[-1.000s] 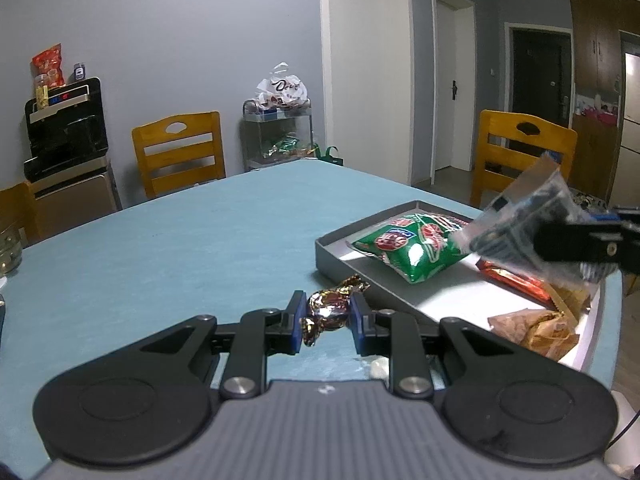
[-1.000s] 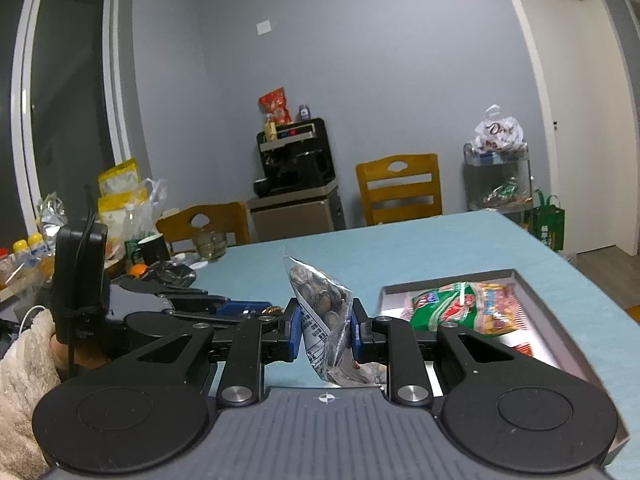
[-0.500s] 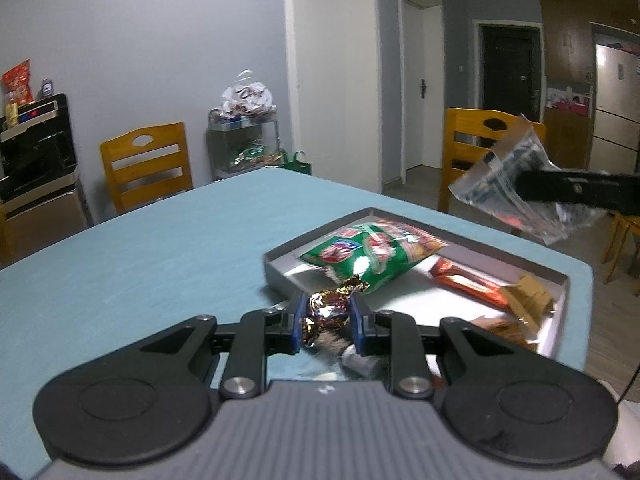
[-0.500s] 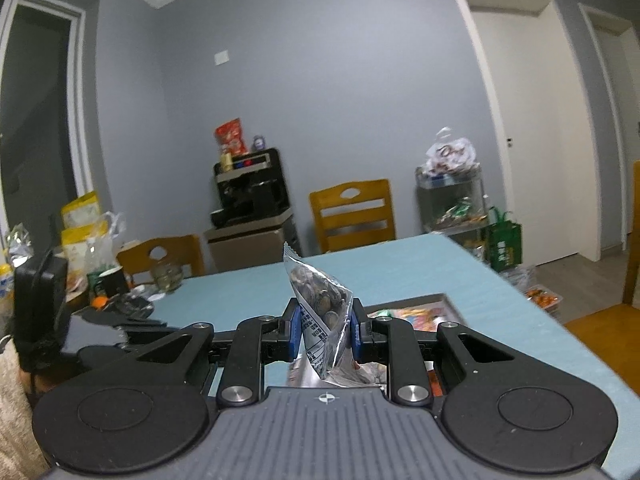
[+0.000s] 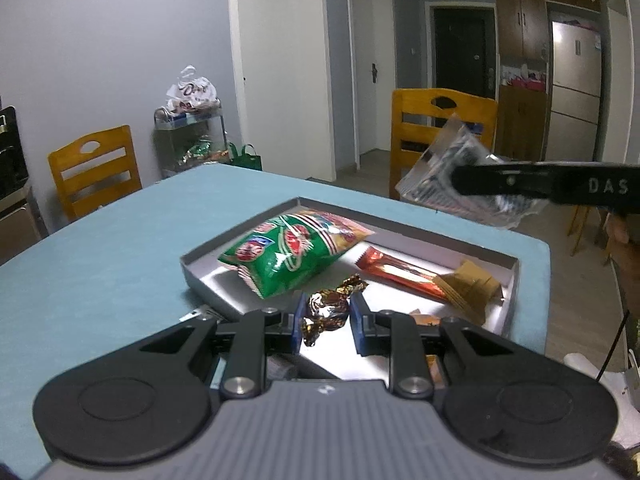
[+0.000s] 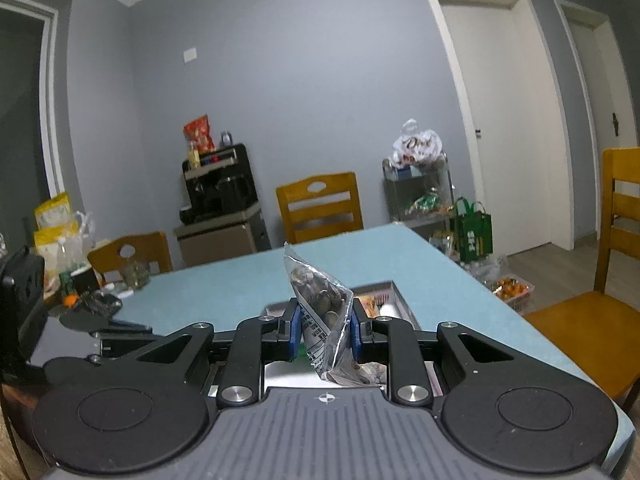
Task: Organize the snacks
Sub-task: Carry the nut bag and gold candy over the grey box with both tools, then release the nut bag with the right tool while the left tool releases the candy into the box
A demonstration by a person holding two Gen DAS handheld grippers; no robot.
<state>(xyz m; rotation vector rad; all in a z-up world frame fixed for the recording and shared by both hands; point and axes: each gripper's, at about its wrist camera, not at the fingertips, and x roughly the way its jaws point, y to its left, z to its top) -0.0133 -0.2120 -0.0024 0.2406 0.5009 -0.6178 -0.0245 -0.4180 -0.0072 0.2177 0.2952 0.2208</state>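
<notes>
Blue table (image 5: 100, 264), grey tray (image 5: 508, 258) now lower-centre: left gripper (image 5: 325, 317) clamps foil candy (image 5: 326, 312), right gripper (image 6: 323, 330) clamps clear snack packet (image 6: 320, 300); both newly over tray, ready for drop.

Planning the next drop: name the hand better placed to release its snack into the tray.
Left. Its gripper holds the foil candy low over the tray; the right's clear packet looks higher.

Left gripper (image 5: 325, 317) with its gold foil-wrapped candy (image 5: 326, 310) moved right from over the blue tabletop to above the shallow grey tray (image 5: 514, 266), right gripper (image 6: 322, 330) with its clear plastic snack packet (image 6: 320, 308) carried right, over the tray's far right edge
</notes>
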